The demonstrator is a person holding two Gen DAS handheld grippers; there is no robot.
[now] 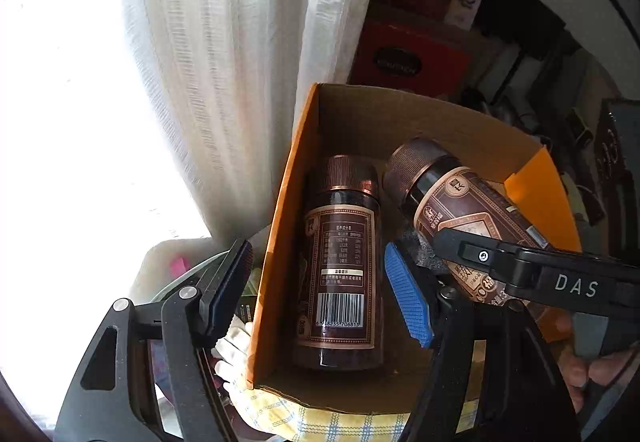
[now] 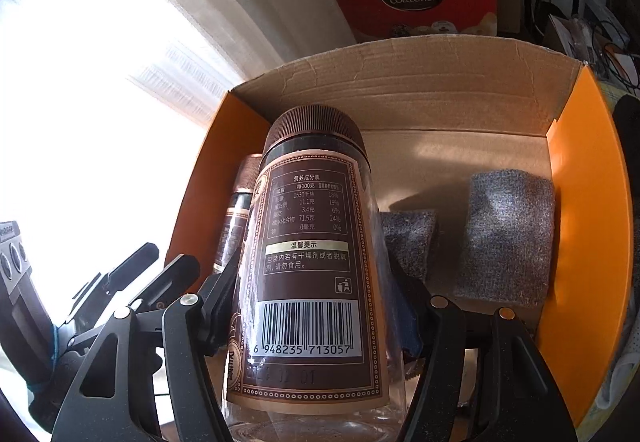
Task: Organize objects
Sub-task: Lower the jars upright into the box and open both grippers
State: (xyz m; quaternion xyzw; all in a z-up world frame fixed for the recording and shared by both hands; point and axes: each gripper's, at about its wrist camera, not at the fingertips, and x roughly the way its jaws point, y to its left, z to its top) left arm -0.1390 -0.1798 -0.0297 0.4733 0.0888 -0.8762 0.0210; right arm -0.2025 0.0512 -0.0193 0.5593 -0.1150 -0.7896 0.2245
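Pinching a brown-capped jar (image 2: 308, 242) over the cardboard box (image 2: 440, 82), right tool (image 2: 316, 306), left tool (image 1: 320, 290) spread, empty.

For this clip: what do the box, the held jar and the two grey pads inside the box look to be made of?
Box: corrugated cardboard, matte brown inside with creased fluting, orange outer face.
Held jar: clear body, glass or hard plastic, see-through at its base; glossy paper label; ribbed brown cap, likely plastic.
Grey pads: speckled and fuzzy, probably foam or felt; cannot tell which.
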